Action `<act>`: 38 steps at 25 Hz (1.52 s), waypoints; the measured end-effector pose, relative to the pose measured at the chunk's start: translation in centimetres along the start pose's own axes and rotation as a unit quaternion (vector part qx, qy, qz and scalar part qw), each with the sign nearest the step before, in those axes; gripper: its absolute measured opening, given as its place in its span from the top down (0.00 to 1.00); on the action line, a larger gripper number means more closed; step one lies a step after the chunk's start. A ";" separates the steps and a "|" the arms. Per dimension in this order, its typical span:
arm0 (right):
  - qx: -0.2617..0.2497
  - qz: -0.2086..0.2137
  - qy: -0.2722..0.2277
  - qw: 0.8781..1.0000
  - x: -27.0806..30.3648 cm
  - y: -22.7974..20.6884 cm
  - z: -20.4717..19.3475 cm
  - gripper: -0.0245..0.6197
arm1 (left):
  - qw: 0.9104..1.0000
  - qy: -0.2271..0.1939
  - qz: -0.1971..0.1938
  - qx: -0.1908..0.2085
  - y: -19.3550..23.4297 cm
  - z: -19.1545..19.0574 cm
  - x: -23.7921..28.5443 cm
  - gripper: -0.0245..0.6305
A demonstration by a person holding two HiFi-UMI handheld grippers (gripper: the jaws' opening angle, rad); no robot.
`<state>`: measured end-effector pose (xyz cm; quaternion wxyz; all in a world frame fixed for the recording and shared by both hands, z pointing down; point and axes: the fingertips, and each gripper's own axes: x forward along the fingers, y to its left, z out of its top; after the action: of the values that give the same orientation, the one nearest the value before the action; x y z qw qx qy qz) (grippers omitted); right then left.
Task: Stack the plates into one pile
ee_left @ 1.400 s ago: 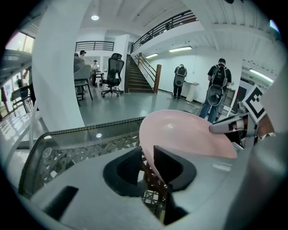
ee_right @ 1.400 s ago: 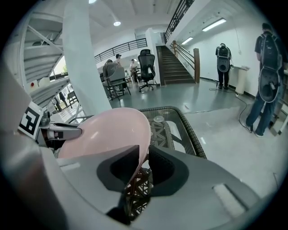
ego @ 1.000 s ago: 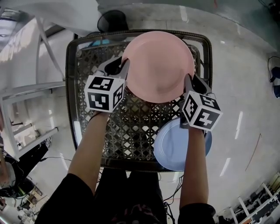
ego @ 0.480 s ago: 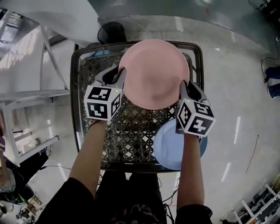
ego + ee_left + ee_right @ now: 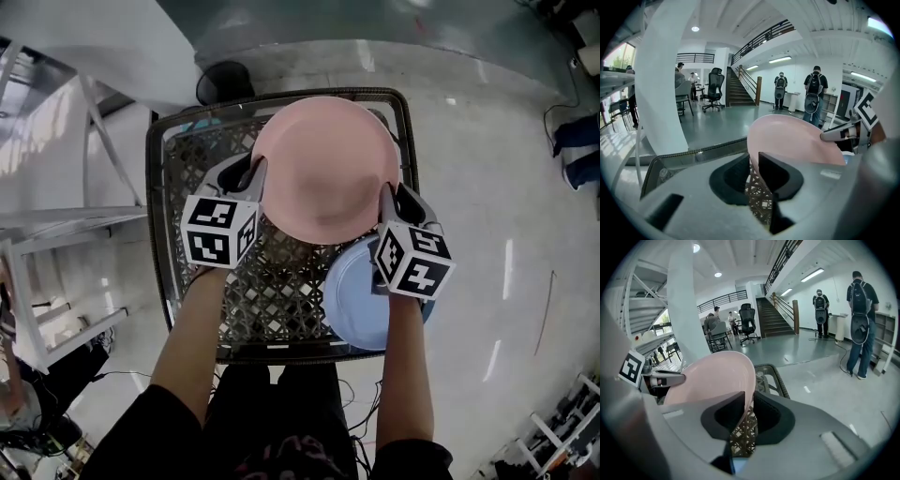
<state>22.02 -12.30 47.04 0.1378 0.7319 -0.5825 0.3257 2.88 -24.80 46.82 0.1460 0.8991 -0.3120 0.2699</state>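
Now we judge the pink plate (image 5: 325, 169) stiff, light and slippery (likely plastic), so the left gripper (image 5: 251, 174) and the right gripper (image 5: 387, 199) clamp their jaws on its opposite rim edges.

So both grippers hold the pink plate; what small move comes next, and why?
Probably carry the pink plate toward the person and rightward, until it is centred over the blue plate. The left gripper and right gripper clamp its opposite rims, and it is mostly beyond the blue plate.

Upper plate (image 5: 323, 169) behind lower plate (image 5: 352, 302)
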 end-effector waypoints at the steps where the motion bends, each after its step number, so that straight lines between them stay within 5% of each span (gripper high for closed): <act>1: 0.003 -0.005 -0.001 1.000 -0.6 -0.4 -0.3 0.86 | 1.000 0.000 -0.005 0.003 -0.7 0.0 0.0 0.88; 20: 0.100 -0.144 -0.038 0.984 -16.6 -13.3 -6.7 0.86 | 0.986 -0.011 -0.149 0.077 -20.2 1.5 0.5 0.88; 38: 0.129 -0.144 -0.014 0.981 -19.4 -10.5 -12.8 0.87 | 0.985 0.017 -0.155 0.080 -20.6 -3.5 -3.4 0.89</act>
<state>25.79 12.89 46.11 0.0791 0.8245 -0.4257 0.3643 12.47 -5.96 45.77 0.1190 0.9408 -0.1439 0.2830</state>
